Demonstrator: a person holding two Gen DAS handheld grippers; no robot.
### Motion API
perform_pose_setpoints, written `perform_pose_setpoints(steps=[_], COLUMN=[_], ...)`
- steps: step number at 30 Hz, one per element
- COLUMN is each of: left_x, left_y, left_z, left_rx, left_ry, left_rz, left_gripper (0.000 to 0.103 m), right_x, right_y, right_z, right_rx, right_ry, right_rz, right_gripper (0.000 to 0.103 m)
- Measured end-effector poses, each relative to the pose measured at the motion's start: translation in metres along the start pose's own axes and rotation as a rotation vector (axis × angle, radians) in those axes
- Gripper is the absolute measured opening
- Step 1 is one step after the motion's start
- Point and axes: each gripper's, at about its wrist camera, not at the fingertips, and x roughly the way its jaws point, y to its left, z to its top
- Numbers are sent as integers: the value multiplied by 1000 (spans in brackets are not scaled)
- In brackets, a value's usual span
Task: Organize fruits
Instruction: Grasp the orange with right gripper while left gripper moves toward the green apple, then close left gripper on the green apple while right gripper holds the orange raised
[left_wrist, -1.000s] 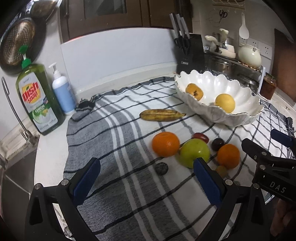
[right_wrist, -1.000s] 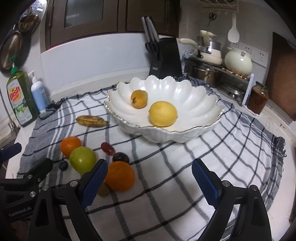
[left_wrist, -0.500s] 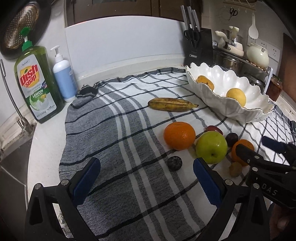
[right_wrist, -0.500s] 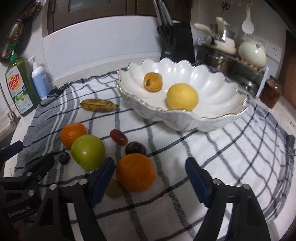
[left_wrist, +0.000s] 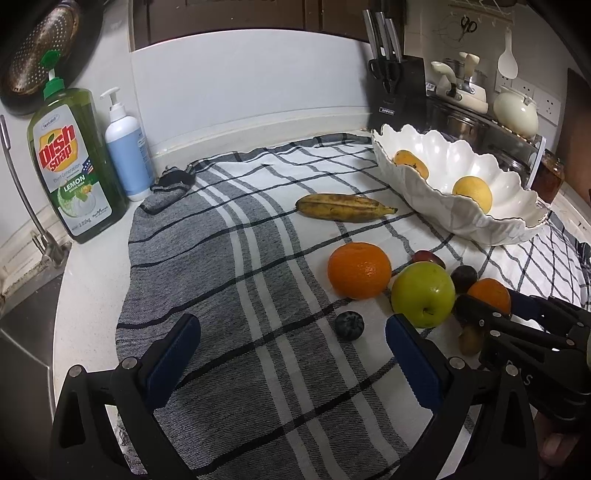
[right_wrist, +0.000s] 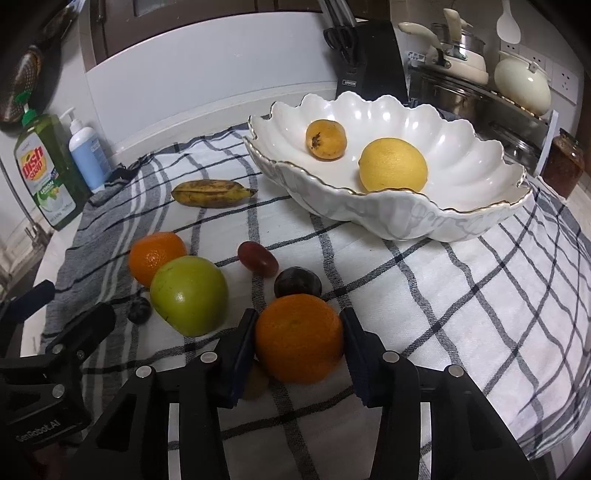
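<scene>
- Right wrist view showed the right gripper (right_wrist: 300, 341), jaws just closing, pinching the round orange fruit (right_wrist: 299, 338) at lower centre.
- Left gripper (left_wrist: 291, 354) jaws stood spread, empty.
- Lifting straight up would likely spare the neighbouring green apple (right_wrist: 189, 295) before heading to the white scalloped bowl (right_wrist: 424, 218).

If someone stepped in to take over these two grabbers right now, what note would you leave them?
Right gripper: jaws have just been closing around the near orange, pads at its sides.
Left gripper: open, empty, above the cloth.
Done: lemon and a small orange-yellow fruit are in the white bowl.
Left on the cloth: banana, second orange, green apple, several small dark fruits.
</scene>
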Motion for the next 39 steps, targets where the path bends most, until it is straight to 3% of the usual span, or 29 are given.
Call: perform_pose_setpoints(steps=[14,18,39], left_x=[-2,1,31], left_y=[-51,-68,-95], left_z=[10,12,16], left_rx=[57,82,126], left_ry=[-33,-36,3], left_rz=[-69,-70,-48], left_gripper=[101,91,75], right_x=[-43,-47,-39], right_y=[-42,-59,-81], right_z=[1,-2,-6], right_rx=[62,95,147], right_ry=[-91,-96,-90], right_rz=[-58,-69,-47], right_gripper=[45,45,45])
